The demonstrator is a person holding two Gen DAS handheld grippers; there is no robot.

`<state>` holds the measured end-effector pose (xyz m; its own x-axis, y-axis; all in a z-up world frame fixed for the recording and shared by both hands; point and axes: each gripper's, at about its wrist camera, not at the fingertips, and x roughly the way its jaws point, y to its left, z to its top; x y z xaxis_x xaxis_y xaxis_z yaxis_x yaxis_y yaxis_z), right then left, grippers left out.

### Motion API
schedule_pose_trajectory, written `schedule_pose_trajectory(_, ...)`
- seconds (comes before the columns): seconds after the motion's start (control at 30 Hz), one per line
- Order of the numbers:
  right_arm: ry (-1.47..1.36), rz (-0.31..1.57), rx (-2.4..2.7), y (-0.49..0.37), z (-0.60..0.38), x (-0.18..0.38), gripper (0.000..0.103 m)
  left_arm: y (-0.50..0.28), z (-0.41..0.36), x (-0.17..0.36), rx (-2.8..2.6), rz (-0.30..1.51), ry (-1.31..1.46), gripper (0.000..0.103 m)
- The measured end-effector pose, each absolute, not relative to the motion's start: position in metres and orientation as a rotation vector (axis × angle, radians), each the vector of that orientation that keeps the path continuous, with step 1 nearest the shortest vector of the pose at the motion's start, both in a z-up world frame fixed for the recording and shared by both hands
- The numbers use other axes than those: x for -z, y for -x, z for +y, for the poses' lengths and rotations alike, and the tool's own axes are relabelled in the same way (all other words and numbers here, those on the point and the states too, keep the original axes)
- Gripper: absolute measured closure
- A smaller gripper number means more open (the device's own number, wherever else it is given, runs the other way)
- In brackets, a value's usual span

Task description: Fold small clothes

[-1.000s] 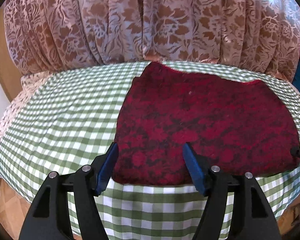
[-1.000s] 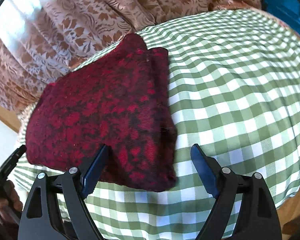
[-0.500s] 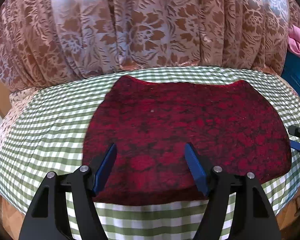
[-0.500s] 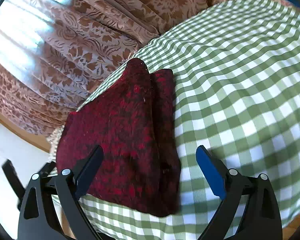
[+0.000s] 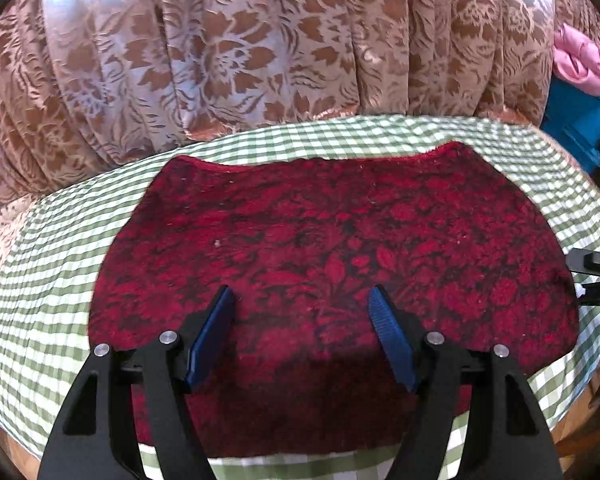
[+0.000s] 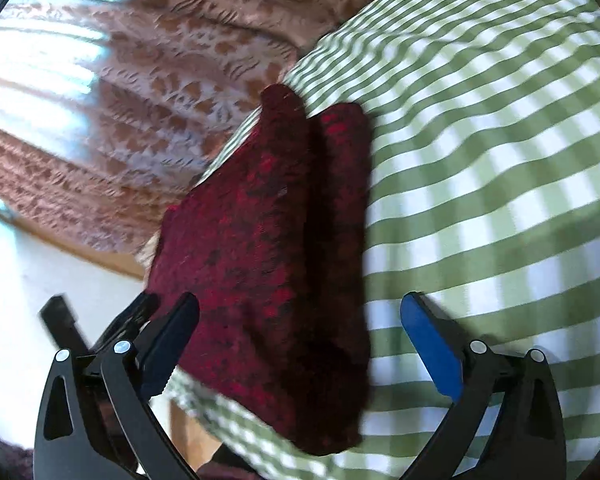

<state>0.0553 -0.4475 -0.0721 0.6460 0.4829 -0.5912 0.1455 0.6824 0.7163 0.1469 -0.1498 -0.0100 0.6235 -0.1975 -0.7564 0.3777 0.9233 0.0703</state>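
Observation:
A dark red patterned knit garment [image 5: 332, 256] lies folded flat on the green checked tablecloth [image 5: 52, 272]. My left gripper [image 5: 302, 300] is open and empty, hovering over the garment's near edge. In the right wrist view the same garment [image 6: 268, 240] shows from its end, with a folded layer along its right side. My right gripper [image 6: 300, 312] is open and empty, its fingers straddling the garment's near corner. Part of the right gripper [image 5: 592, 276] shows at the right edge of the left wrist view.
A brown floral curtain [image 5: 260, 48] hangs behind the table. A blue bin [image 5: 580, 120] with pink cloth [image 5: 584, 60] stands at the far right. The table edge and wooden floor [image 6: 188, 436] show below the garment's near end.
My left gripper moved right and forward over the garment's near edge. My right gripper swung closer to the garment's end and tilted. Both stayed open.

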Motion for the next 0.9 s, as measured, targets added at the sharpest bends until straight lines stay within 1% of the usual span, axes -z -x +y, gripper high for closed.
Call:
schedule_pose_trajectory(0.13,-0.776,0.911,-0.265,-0.065,-0.432,0.073,0.003,-0.160,-0.152,0.022,0.355,0.892,-0.206,0.032)
schedule_pose_trajectory(0.2,-0.757,0.921,-0.275,-0.070,-0.425,0.074,0.009,-0.165,-0.150,0.026,0.368,0.912,-0.185,0.032)
schedule_pose_trajectory(0.23,-0.747,0.929,-0.281,-0.072,-0.422,0.074,0.016,-0.166,-0.149,0.027,0.378,0.914,-0.176,0.032)
schedule_pose_trajectory(0.27,-0.727,0.938,-0.284,-0.075,-0.417,0.074,0.034,-0.167,-0.147,0.028,0.387,0.917,-0.168,0.032)
schedule_pose_trajectory(0.33,-0.726,0.952,-0.280,-0.077,-0.414,0.077,0.051,-0.171,-0.143,0.030,0.406,0.927,-0.146,0.032)
schedule_pose_trajectory(0.43,-0.703,0.928,-0.267,-0.077,-0.405,0.068,0.061,-0.178,-0.135,0.033,0.439,0.947,-0.082,0.032)
schedule_pose_trajectory(0.67,-0.584,0.829,-0.305,-0.081,-0.369,0.007,0.068,-0.185,-0.118,0.038,0.513,0.968,0.036,0.033)
schedule_pose_trajectory(0.9,-0.463,0.770,-0.413,-0.109,-0.297,-0.051,0.070,-0.191,-0.103,0.044,0.567,0.975,0.184,0.033)
